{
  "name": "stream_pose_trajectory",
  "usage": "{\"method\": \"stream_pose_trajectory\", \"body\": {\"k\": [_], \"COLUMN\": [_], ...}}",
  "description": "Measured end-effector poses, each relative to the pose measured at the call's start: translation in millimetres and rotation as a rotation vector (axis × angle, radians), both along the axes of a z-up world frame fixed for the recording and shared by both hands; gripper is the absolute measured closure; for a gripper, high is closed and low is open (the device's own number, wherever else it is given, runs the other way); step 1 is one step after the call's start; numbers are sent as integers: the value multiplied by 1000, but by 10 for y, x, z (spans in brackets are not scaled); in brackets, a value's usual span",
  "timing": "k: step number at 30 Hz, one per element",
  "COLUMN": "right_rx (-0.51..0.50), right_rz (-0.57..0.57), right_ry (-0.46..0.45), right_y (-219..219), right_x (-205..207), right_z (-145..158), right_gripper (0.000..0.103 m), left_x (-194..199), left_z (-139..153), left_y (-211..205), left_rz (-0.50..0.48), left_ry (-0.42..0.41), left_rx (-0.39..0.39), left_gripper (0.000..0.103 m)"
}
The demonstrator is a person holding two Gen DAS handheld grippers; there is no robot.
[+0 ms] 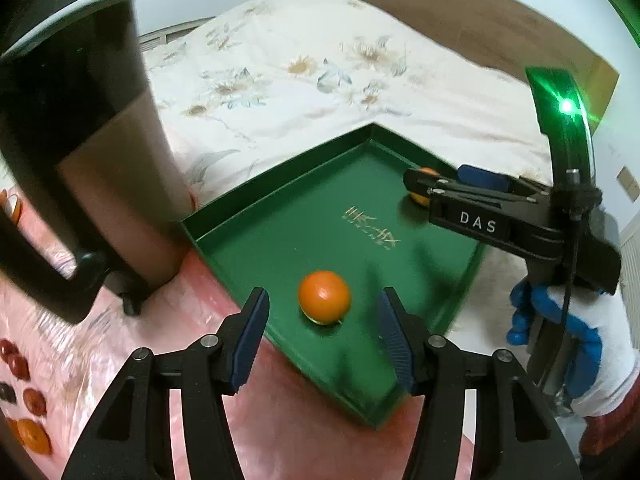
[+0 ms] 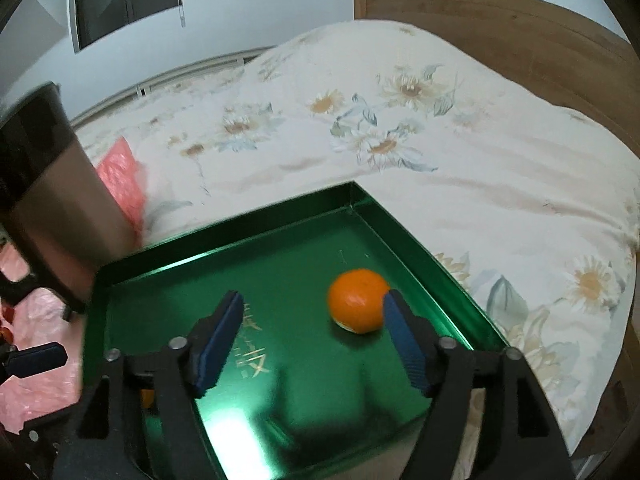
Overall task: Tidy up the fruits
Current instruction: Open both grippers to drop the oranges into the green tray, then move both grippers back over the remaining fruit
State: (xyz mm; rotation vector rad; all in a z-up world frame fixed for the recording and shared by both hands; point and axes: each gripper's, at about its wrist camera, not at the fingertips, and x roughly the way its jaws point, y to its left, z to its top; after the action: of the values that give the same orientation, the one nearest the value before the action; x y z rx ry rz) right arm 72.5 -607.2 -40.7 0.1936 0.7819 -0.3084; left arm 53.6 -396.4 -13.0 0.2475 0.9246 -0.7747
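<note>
Both grippers point downward with jaws apart and nothing clamped. The left gripper [image 1: 322, 318] stands partly spread, the right gripper [image 2: 314, 320] spread wide. A blue-and-white gloved hand [image 1: 560, 320] grips the right gripper's handle.

Home bedroom, floral duvet [image 2: 400, 140] on bed, wooden headboard [image 2: 520, 40]

The green tray [image 2: 420, 256] looks like glossy, smooth sheet metal. The oranges [image 1: 324, 297] have shiny, finely dimpled peel. The fingers [image 1: 250, 340] are matt black plastic with ribbed blue pads. The bed quilt [image 2: 440, 160] is soft printed cloth, the headboard [image 2: 520, 36] matt wood.
</note>
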Motion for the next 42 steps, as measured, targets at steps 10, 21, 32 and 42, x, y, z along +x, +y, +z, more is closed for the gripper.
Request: {"method": "stream_pose_trajectory", "body": {"k": [10,21,32,42], "right_rx": [-52,35,50,64], "right_rz": [-2,112,252,402], "right_ry": [-81,-149,-145,-111], "right_y": [484,1148,1966,2675], "right_x": [-465,-915,-1195,-1054], "right_z": [460,808,907,742], "right_gripper": [0,0,0,0], "left_x": [-343,-589,-956,-1006], "left_z": [396,602,599,417], "left_y": [642,1344,2240,3088], "left_rz": [40,168,282,405], "left_ry": [-30,-26,-56,-71], "left_rx": [15,-3,0,25], "left_gripper": [51,45,45,45]}}
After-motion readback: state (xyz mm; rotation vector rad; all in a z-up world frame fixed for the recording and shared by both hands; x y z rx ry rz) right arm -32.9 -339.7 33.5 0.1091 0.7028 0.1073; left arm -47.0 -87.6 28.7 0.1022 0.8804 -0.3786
